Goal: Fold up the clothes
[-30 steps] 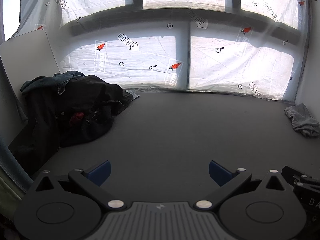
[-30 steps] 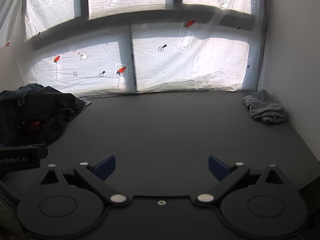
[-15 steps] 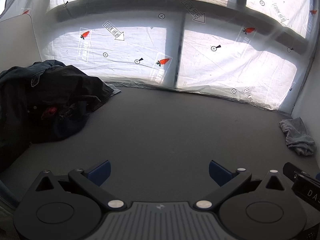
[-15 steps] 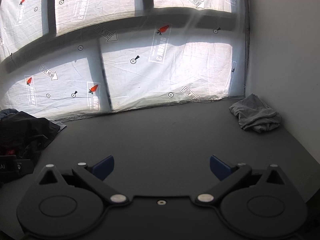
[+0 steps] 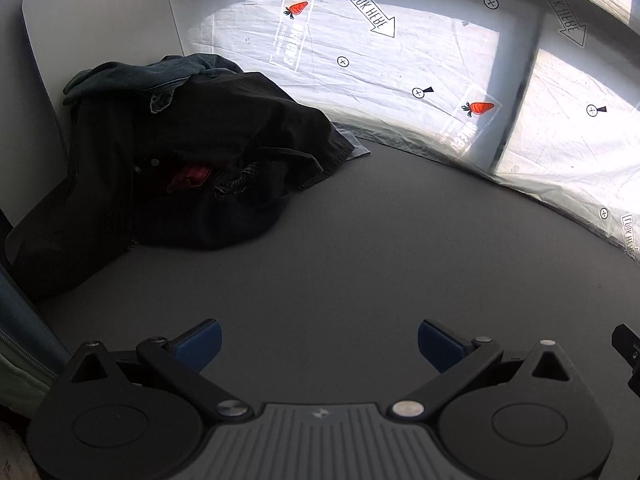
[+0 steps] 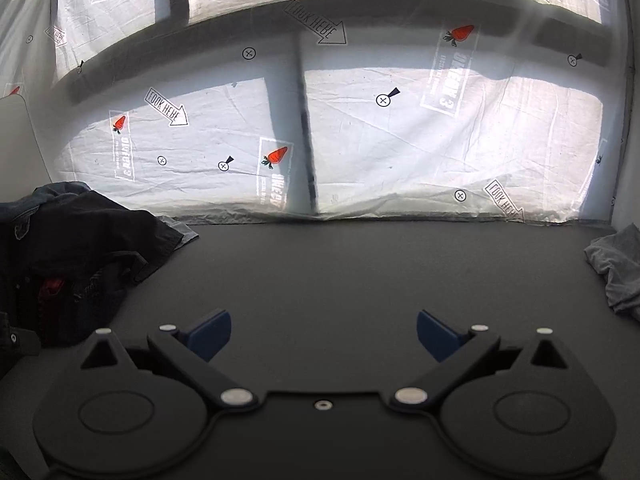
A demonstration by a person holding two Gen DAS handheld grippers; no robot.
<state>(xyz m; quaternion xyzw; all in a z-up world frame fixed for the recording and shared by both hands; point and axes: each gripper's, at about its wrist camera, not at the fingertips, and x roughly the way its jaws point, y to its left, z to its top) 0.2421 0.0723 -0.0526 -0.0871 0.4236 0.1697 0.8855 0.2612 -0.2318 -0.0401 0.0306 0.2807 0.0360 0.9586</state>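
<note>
A heap of dark clothes point(image 5: 168, 168) lies at the far left of the dark grey table point(image 5: 380, 260), with a black garment on top, denim behind and a bit of red inside. It also shows in the right wrist view point(image 6: 76, 248). My left gripper point(image 5: 319, 340) is open and empty, over bare table to the right of the heap. My right gripper point(image 6: 324, 334) is open and empty over the middle of the table. A crumpled grey garment point(image 6: 618, 264) lies at the far right edge.
A white plastic sheet point(image 6: 360, 140) with printed carrots and arrows hangs along the back of the table. A pale wall point(image 5: 100, 32) stands behind the heap. Part of the other gripper point(image 5: 628, 352) shows at the right edge of the left wrist view.
My left gripper has swung left and closer to the dark heap, which now fills more of its view. My right gripper has turned back left, so the grey garment sits at its right edge.
</note>
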